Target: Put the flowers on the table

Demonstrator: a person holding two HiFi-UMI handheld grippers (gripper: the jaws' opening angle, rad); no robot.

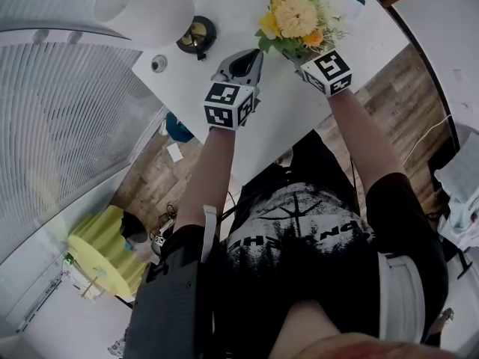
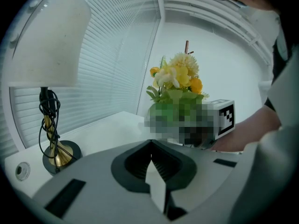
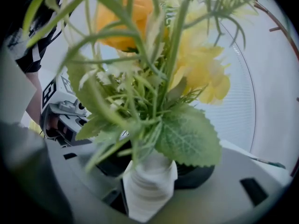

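Right tool (image 1: 301, 57) clamped on white ribbed vase (image 3: 149, 190) of yellow-orange flowers (image 1: 298, 15), upright. Left tool (image 2: 151, 146) jaws together, nothing between them, aimed at the bouquet. Flowers over white desk (image 1: 277, 118), well right of lamp (image 2: 49, 78) in the head view. Vase base touching the desk or not: cannot tell.

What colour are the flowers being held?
The flowers are mostly yellow, with some orange and white; the left gripper view shows them best.
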